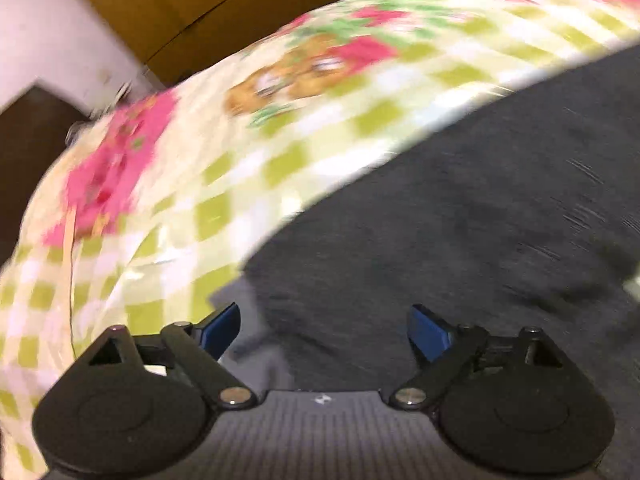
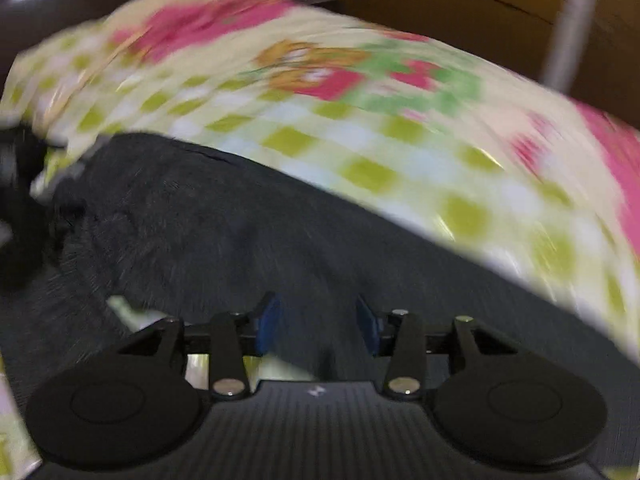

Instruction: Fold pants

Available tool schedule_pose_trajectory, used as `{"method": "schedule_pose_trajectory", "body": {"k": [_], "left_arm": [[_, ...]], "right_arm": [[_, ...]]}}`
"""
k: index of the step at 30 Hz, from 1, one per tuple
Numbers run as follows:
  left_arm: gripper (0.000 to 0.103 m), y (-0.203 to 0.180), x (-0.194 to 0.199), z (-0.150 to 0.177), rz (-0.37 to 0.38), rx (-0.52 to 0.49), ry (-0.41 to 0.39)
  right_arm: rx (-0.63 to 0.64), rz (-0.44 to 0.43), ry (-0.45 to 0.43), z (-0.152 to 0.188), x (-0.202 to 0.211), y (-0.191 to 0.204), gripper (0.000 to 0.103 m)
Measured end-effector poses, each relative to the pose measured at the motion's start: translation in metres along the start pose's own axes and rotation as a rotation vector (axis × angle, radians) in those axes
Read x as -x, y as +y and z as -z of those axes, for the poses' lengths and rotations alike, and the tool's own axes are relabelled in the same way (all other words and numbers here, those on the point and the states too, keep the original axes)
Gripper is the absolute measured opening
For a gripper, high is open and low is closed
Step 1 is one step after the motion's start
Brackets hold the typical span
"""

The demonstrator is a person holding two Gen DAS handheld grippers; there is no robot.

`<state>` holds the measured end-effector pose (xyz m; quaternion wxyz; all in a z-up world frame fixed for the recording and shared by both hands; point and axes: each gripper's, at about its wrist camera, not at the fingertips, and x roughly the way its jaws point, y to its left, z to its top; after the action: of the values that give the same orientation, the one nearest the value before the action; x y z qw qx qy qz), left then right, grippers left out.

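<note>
Dark grey pants (image 1: 460,220) lie spread on a cloth of green and white checks with pink flowers and a bear print (image 1: 280,128). Both views are blurred. My left gripper (image 1: 326,330) hangs over the pants' left edge, open wide, its blue pads (image 1: 224,328) apart with nothing gripped. In the right wrist view the pants (image 2: 240,232) fill the lower middle, and the checked cloth (image 2: 400,128) runs behind them. My right gripper (image 2: 318,324) is over the dark fabric, open, with a clear gap between its blue pads (image 2: 268,324) that touch nothing.
Brown wooden surfaces (image 1: 160,8) rise behind the cloth, beside a white wall (image 1: 48,32). A white pole (image 2: 568,20) stands at the back right. A dark, blurred object (image 2: 20,208) sits at the left edge by the pants.
</note>
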<state>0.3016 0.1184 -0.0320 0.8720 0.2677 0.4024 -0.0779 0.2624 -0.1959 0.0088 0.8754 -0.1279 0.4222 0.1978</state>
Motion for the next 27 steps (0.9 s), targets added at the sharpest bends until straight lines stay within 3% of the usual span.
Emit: {"method": "schedule_pose_trajectory", "body": {"k": [3, 6, 11, 16, 19, 20, 21, 22, 23, 27], "left_arm": [[0.101, 0.041, -0.035, -0.006, 0.066, 0.128, 0.025], [0.101, 0.072, -0.059, -0.009, 0.115, 0.225, 0.042], [0.101, 0.103, -0.090, -0.017, 0.191, 0.216, 0.057], [0.102, 0.113, -0.110, -0.011, 0.285, 0.240, 0.115], [0.101, 0.110, -0.109, -0.007, 0.298, 0.234, 0.131], [0.098, 0.110, -0.109, -0.008, 0.297, 0.227, 0.143], [0.095, 0.109, -0.109, -0.009, 0.299, 0.224, 0.149], [0.085, 0.109, -0.107, -0.010, 0.311, 0.225, 0.151], [0.082, 0.107, -0.106, -0.012, 0.301, 0.222, 0.152], [0.071, 0.097, -0.096, -0.013, 0.235, 0.159, 0.130]], "right_arm": [[0.089, -0.007, 0.032, -0.032, -0.045, 0.008, 0.051], [0.168, -0.013, 0.071, -0.039, -0.070, 0.013, 0.053], [0.217, -0.044, 0.152, -0.036, -0.091, 0.001, 0.058], [0.196, -0.058, 0.191, -0.038, -0.101, 0.000, 0.059], [0.191, -0.049, 0.219, -0.042, -0.103, 0.003, 0.057], [0.184, -0.055, 0.226, -0.044, -0.103, 0.003, 0.050], [0.173, -0.061, 0.230, -0.046, -0.102, 0.003, 0.031], [0.161, -0.058, 0.233, -0.047, -0.101, 0.003, 0.021], [0.151, -0.060, 0.237, -0.049, -0.100, 0.003, 0.003], [0.146, -0.067, 0.212, -0.050, -0.087, 0.009, 0.001]]}}
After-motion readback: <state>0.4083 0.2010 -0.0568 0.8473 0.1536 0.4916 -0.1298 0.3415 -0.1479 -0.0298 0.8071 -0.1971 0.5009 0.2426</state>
